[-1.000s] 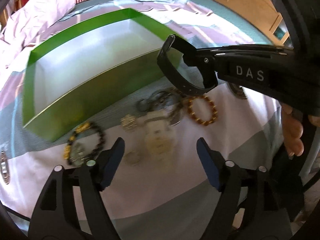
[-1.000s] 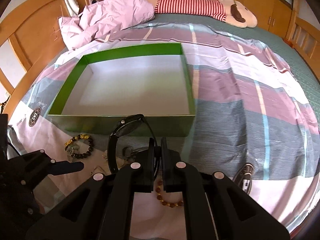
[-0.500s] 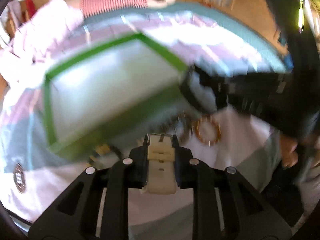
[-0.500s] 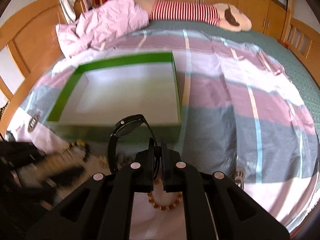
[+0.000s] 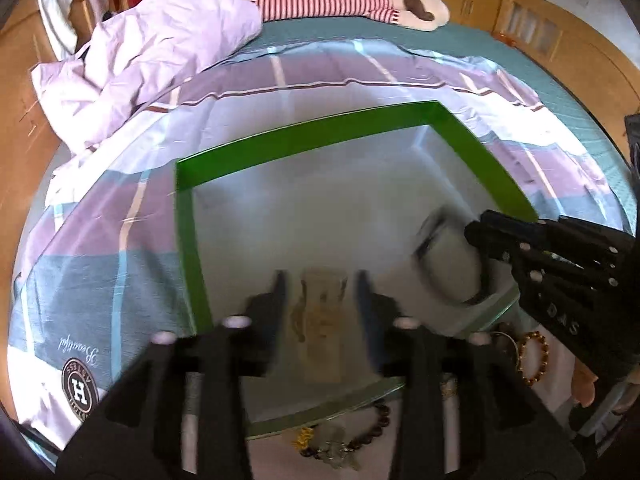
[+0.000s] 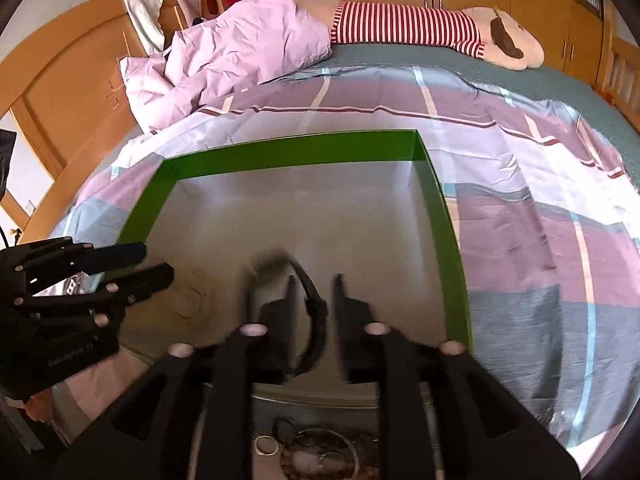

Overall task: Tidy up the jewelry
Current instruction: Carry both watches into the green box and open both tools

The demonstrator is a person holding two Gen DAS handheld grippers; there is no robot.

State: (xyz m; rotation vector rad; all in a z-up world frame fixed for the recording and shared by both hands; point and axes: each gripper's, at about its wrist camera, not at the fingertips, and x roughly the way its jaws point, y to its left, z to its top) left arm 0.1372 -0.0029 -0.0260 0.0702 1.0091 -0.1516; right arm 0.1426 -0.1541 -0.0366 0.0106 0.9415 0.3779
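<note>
A green box (image 5: 304,140) with a pale inside lies on the bedspread. My left gripper (image 5: 322,288) hangs over its near part and its jaws are opening. A cream watch-like piece (image 5: 322,320), blurred, shows between the fingers with a gap on each side. My right gripper (image 6: 314,300) is also over the box (image 6: 288,152) with its jaws opening. A black watch (image 6: 310,308) sits loosely between them, smeared by motion. In the left wrist view the black watch (image 5: 448,264) hangs at the tips of the right gripper (image 5: 480,236).
Loose jewelry lies on the bedspread in front of the box: an amber bead bracelet (image 5: 532,356), a dark bead bracelet (image 5: 348,432), rings and chains (image 6: 304,452). A crumpled lilac duvet (image 5: 160,48) and a striped plush toy (image 5: 328,0) lie beyond. Wooden bed frame at the left.
Both grippers moved forward from the jewelry pile to over the box. The left one closed on the cream piece, then parted its jaws. The right jaws parted from the black watch.
</note>
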